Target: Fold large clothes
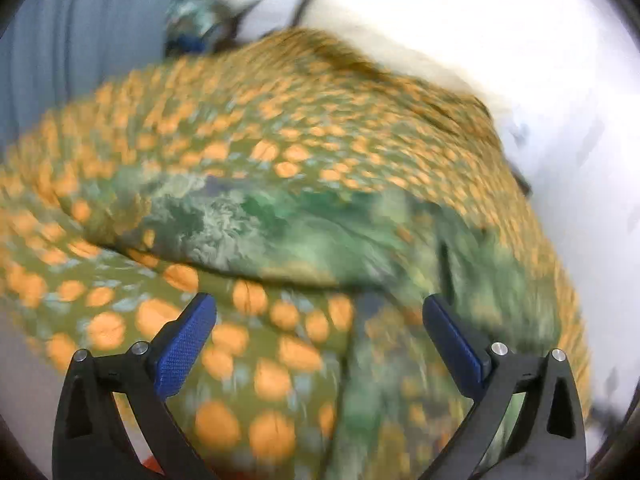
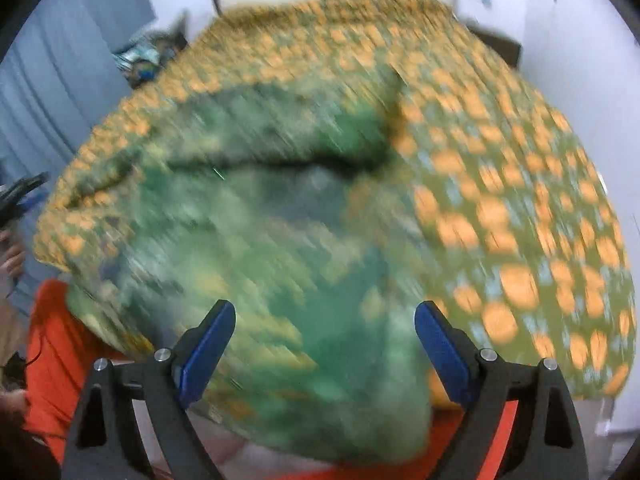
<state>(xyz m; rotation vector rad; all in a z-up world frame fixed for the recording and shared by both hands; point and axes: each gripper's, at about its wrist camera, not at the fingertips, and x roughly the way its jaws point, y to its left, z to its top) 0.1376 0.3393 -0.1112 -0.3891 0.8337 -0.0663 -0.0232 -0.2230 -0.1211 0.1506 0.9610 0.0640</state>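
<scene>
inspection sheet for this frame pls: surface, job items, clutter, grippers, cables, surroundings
Surface: bed spread, olive with orange dots, blurred by motion.
Job's things: green mottled garment lying bunched on the spread, held by neither gripper.
Clutter: dark teal heap past the far edge, too blurred to identify; orange cloth at the near edge.
Grippers: left gripper open, empty; right gripper open, empty.
Cables: nothing seen.
Surroundings: grey-blue curtain, white wall.

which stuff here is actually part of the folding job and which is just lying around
Part of the job:
- green patterned garment
- left gripper, jaws open, holding nothing
- right gripper, jaws open, holding nothing

Just lying about:
- orange-spotted bedspread, under the garment
- dark clutter beyond the bed, too blurred to name
</scene>
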